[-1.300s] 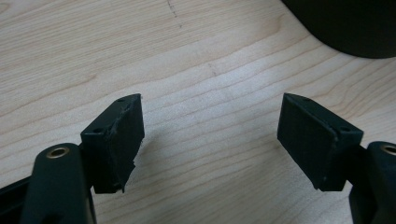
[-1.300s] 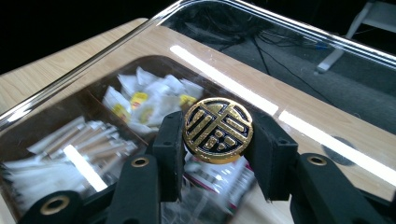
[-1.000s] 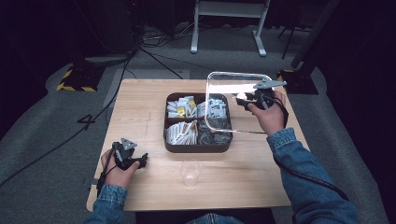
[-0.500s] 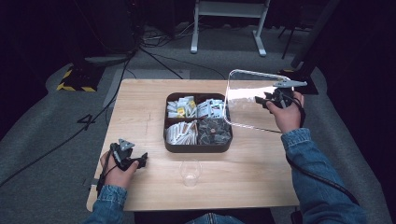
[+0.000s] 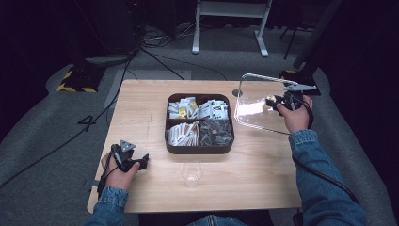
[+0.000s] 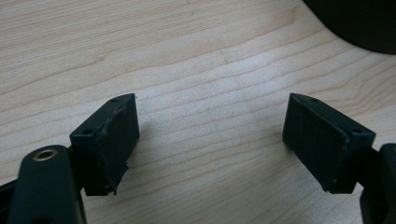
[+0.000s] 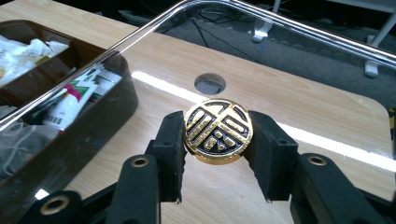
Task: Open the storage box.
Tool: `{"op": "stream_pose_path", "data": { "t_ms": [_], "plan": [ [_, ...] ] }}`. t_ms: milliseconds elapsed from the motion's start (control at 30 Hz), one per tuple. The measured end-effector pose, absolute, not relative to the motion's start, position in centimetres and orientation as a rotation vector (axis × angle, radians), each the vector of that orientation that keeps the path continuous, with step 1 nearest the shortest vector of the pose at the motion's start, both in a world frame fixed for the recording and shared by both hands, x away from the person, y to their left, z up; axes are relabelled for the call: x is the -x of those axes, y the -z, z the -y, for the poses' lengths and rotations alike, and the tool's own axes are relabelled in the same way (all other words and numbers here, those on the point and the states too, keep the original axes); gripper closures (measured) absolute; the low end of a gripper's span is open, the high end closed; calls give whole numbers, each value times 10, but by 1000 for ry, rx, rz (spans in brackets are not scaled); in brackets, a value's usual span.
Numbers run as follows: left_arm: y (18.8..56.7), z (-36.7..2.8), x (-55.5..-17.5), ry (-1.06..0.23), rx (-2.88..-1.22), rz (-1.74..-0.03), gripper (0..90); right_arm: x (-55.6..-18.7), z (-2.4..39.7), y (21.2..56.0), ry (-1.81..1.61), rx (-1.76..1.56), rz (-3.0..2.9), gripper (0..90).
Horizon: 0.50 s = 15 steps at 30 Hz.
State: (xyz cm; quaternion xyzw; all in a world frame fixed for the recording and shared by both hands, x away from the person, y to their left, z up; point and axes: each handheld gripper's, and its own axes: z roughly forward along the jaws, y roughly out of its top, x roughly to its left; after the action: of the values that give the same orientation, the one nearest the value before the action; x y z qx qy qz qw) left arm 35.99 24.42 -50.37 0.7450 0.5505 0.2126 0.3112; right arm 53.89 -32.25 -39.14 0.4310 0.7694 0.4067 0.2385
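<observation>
Before me the wooden worktop [image 5: 141,108] carries a small clear glass [image 5: 192,173] near its lower edge, at frame centre. A round hole [image 5: 238,93] pierces the worktop toward the upper right. Beyond, cables [image 5: 155,59] trail over grey floor [image 5: 47,122] beside a white stand [image 5: 230,23].

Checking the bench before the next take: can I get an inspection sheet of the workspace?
Surface: wooden table, round hole near its far edge.
Job's things: clear lid held by its gold knob, off to the right of the four-part box of packets.
Clutter: empty glass near the front edge.
Grippers: right hand-held gripper shut on the knob; left hand-held gripper open over bare wood, jaws just opened, nothing between.
Cables: several on the floor.
Surroundings: dark room, white stand legs.
</observation>
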Motion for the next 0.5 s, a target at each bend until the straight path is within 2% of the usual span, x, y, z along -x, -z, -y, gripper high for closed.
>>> {"op": "stream_pose_path", "data": {
  "t_ms": [500],
  "plan": [
    [504,-243,-361,-558,-1970,-1452,171,-549,340,440,-1047,-1217,-2163,588]
  ]
}}
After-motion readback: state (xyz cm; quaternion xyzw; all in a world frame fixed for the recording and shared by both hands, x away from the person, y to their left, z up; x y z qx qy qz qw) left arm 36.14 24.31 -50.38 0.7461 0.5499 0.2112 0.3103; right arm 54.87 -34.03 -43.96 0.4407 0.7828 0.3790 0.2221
